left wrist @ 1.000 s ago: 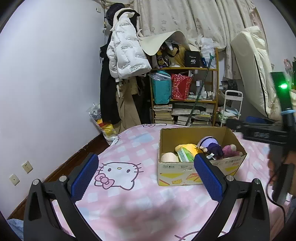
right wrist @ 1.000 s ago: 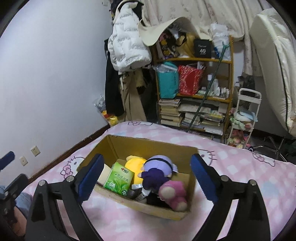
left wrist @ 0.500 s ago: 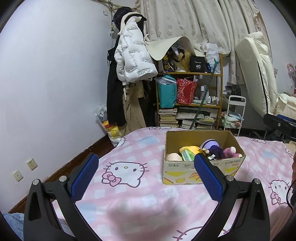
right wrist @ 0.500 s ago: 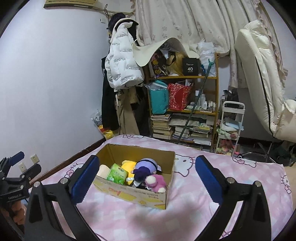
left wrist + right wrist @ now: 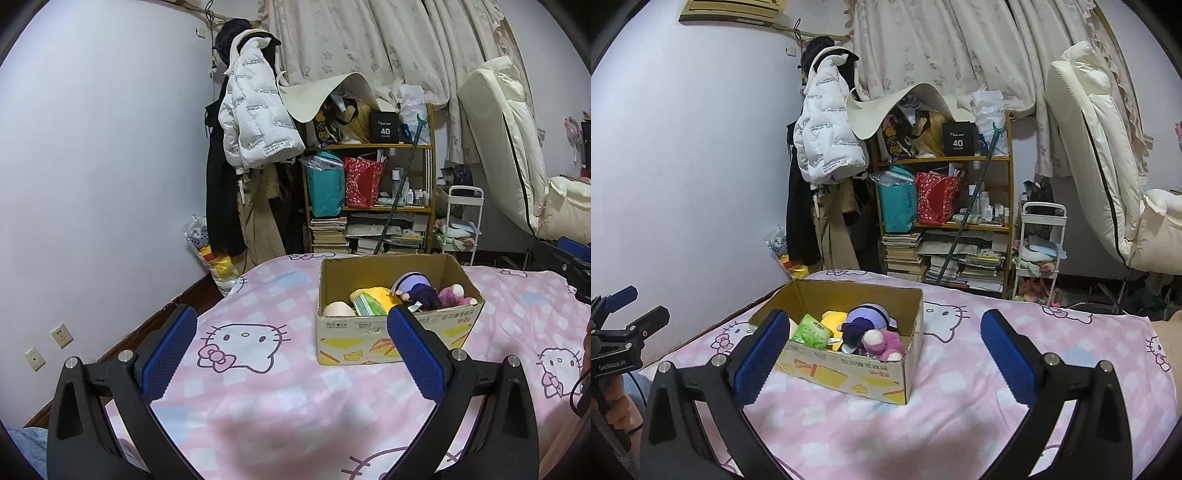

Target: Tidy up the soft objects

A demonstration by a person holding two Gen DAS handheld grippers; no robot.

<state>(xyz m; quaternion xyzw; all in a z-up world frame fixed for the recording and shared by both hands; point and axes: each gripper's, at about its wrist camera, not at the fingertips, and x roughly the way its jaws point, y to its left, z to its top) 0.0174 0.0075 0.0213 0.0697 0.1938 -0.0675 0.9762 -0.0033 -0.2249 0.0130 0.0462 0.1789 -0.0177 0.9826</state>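
A cardboard box (image 5: 369, 332) (image 5: 849, 373) stands on the pink cartoon-cat bedspread (image 5: 258, 387) (image 5: 960, 406). Inside lie a purple-haired doll (image 5: 417, 290) (image 5: 866, 319), a pink plush (image 5: 454, 295) (image 5: 882, 341), a yellow plush (image 5: 376, 293) (image 5: 834, 317), a green tissue pack (image 5: 365, 304) (image 5: 810, 330) and a cream round thing (image 5: 338, 309). My left gripper (image 5: 291, 347) is open and empty, held back from the box. My right gripper (image 5: 882, 350) is open and empty too, with the box between and beyond its fingers.
A cluttered wooden shelf (image 5: 369, 206) (image 5: 945, 221) with books and bags stands past the bed's far end. Coats (image 5: 255, 122) hang by the wall. A white trolley (image 5: 1039, 251) and a cream mattress (image 5: 1097, 147) are on the right. The other gripper (image 5: 617, 339) shows at left.
Both grippers pulled back and up from the box, which now looks smaller and farther. Both stayed open.
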